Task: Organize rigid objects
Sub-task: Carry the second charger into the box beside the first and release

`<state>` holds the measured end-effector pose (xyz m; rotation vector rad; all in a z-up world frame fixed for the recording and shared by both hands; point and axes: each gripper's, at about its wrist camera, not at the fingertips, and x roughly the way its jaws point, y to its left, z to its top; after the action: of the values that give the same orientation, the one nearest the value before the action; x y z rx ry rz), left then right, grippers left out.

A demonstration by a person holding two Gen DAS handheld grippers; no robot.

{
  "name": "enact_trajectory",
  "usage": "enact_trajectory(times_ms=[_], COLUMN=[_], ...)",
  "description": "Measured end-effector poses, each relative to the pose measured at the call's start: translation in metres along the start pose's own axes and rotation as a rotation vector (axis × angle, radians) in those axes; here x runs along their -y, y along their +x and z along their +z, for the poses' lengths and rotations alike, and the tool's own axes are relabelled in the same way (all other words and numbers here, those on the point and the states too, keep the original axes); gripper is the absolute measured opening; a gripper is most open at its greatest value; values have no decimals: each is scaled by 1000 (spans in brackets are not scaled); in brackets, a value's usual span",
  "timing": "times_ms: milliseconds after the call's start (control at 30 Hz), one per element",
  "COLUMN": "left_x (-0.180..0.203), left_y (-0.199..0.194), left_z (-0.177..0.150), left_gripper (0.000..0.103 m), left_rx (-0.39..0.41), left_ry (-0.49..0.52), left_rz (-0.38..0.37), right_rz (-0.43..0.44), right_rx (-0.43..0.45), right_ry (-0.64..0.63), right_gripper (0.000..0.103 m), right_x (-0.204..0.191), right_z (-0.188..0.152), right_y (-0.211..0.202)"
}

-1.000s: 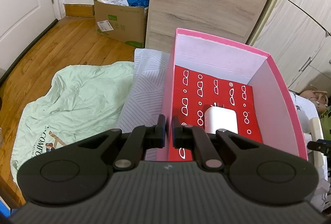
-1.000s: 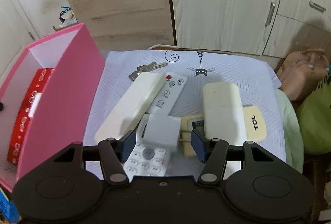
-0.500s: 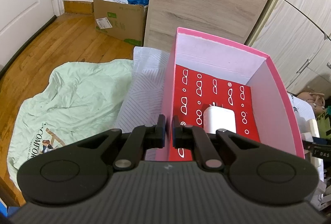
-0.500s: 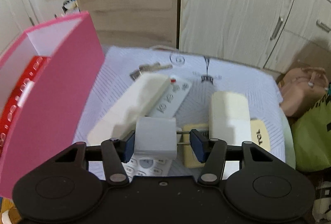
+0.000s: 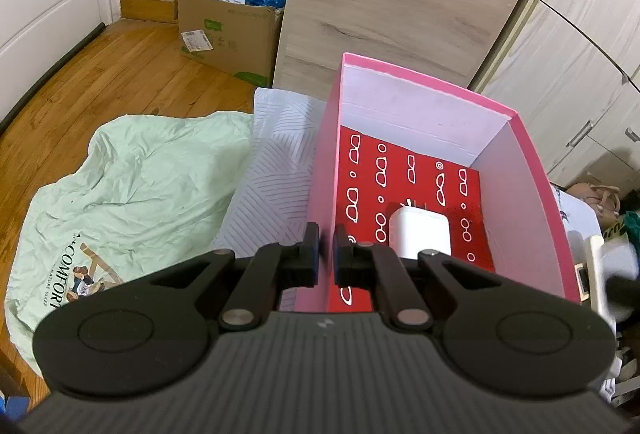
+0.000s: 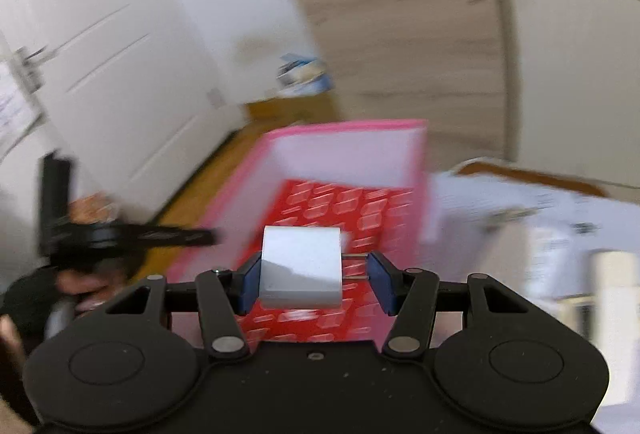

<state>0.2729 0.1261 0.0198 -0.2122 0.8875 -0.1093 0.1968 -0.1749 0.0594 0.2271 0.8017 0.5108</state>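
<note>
A pink box [image 5: 536, 193] with a red patterned floor stands open on the striped cloth; it also shows blurred in the right wrist view [image 6: 348, 141]. A white charger block [image 5: 420, 236] lies inside it. My left gripper [image 5: 326, 254] is shut on the box's left wall near its front corner. My right gripper [image 6: 314, 280] is shut on a second white charger block [image 6: 302, 266], its prongs against the right finger, held above the box's opening. This block shows blurred at the right edge of the left wrist view [image 5: 612, 274].
A mint green cloth [image 5: 132, 185] lies left of the box over a wooden floor. A cardboard box [image 5: 228, 29] and a wooden panel [image 5: 396, 1] stand behind. White remotes and keys lie blurred on the cloth [image 6: 540, 218] right of the box. Cabinet doors [image 5: 580, 65] are at right.
My right gripper lifted the white charger block off the cloth and swung left over the pink box. My left gripper kept its hold on the box wall.
</note>
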Motion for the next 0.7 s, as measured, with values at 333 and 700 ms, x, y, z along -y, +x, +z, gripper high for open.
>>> enact_trajectory(times_ms=[333, 700], left_x=[1, 0], left_y=[1, 0], left_z=[0, 0], left_gripper=[6, 6], left_rx=[1, 3], left_ry=[-9, 9], left_rz=[0, -8], right_rz=[-23, -158], right_rx=[-266, -313], right_ry=[93, 116], right_gripper=[61, 61], right_x=[-32, -22], right_z=[-1, -5], right_y=[100, 139])
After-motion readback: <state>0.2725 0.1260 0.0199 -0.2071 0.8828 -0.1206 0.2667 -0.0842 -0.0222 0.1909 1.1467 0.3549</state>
